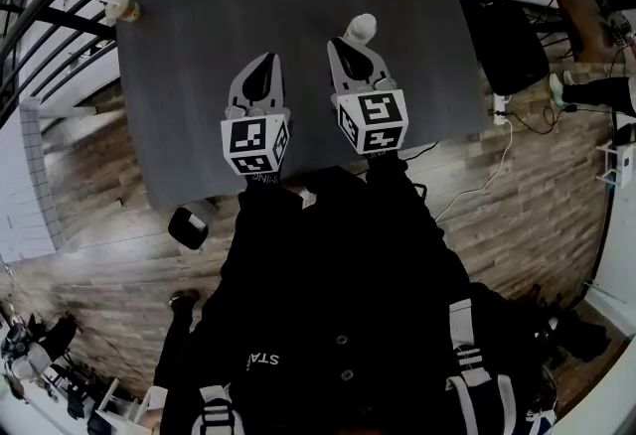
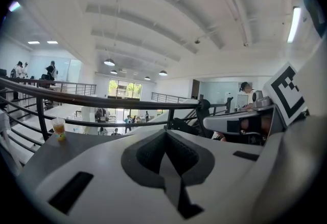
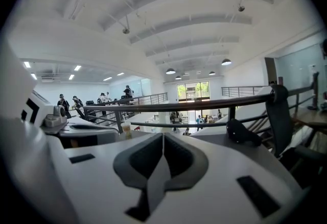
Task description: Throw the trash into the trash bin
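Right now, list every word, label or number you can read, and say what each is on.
"STA": on the jacket, upside down, the rest hidden.
Print just below the left cube: too small to read.
Left cube and right cube: square markers only, no words.

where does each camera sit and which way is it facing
Head view: on the person's head, looking steeply down at grey table, left gripper, right gripper, black jacket.
Left gripper view: rides the left gripper, facing across the table to a railing; own shut jaws, right gripper beside.
Right gripper view: mirrored, left gripper beside.
Shared: all show the cup.
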`<state>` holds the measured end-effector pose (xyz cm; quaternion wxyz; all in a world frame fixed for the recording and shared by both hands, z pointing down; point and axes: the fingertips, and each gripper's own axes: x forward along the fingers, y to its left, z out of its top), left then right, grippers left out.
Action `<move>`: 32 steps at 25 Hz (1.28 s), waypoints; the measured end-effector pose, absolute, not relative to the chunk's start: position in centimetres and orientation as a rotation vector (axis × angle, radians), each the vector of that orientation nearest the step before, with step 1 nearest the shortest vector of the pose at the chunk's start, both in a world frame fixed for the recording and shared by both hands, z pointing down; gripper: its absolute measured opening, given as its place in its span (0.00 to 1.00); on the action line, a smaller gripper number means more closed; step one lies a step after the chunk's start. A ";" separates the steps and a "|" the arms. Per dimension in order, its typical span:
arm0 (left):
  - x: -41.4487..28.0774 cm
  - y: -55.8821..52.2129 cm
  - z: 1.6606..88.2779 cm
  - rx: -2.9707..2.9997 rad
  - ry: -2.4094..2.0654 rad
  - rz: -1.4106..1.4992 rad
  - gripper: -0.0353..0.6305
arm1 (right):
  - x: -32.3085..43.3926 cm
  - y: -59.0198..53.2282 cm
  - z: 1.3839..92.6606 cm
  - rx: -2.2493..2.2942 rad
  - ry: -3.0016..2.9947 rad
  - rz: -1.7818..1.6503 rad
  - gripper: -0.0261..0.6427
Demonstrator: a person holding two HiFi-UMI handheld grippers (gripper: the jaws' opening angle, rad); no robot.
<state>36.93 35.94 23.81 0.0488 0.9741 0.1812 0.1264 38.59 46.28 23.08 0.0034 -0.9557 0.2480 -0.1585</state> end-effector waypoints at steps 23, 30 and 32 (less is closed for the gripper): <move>42.0 42.1 32.4 2.902 0.634 0.608 0.05 | 45.3 54.7 32.5 -3.015 0.565 -0.740 0.22; 43.5 42.7 33.6 2.889 0.629 0.637 0.05 | 47.2 55.9 34.3 -3.033 0.552 -0.808 0.35; 43.7 42.7 33.8 2.889 0.627 0.642 0.05 | 47.6 56.1 34.9 -3.036 0.554 -0.831 0.38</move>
